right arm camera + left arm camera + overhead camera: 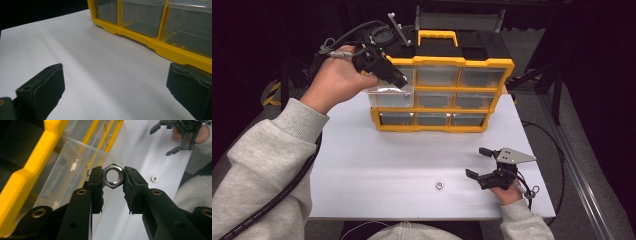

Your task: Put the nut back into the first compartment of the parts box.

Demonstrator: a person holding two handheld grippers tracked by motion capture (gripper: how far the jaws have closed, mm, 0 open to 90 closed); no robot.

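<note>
Left hand-held gripper (113, 178) clamped on hex nut (114, 176), above pulled-out clear drawer (75, 172); right one (482, 162) wide open, empty.

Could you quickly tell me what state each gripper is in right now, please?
Left gripper: shut on the hex nut, above the pulled-out clear drawer.
Right gripper: open, holding nothing, low over the white table.

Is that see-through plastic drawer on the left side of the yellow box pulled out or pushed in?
Pulled out. The clear plastic drawer juts forward past the yellow organiser cabinet, unlike its neighbours, and the left gripper holds a steel hex nut above it.
</note>
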